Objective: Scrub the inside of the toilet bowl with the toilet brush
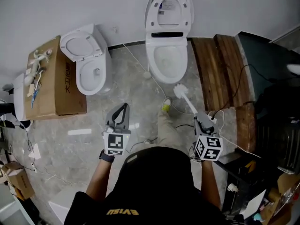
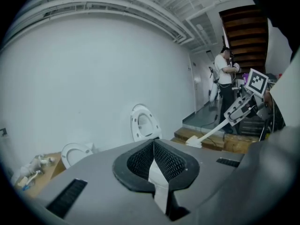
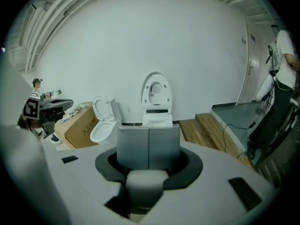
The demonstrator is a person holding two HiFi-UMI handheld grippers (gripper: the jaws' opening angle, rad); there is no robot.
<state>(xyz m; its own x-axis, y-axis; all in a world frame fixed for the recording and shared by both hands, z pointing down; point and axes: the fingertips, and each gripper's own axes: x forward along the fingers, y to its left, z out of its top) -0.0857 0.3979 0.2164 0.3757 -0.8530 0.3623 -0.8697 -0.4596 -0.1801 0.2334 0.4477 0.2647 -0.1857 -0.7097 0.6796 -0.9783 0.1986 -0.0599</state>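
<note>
We hold the toilet brush [image 1: 186, 99] in the right hand-held gripper [image 1: 200, 119], whose jaws are clamped on the handle. The bristle head points toward the toilet bowl [image 1: 168, 62] and sits just short of the bowl's front rim, not yet inside it. We judge the grip near the handle's far end to be deliberate: it gives the reach to lower the head into the bowl while the gripper remains clear of the rim. The lid [image 1: 168, 8] stands raised behind the bowl, so the opening is free for the brush. The left hand-held gripper [image 1: 124, 107] has its jaws together with nothing between them. It is in front of the bowl and to its left, well apart from it, and we judge that this keeps it out of the brush's path. A second toilet [image 1: 91, 71] stands left of the bowl and wooden steps [image 1: 215, 69] stand right of it; neither blocks the approach. Scrubbing has not started. The next move calls for carrying the head forward over the front rim and down against the bowl's inner wall.
</note>
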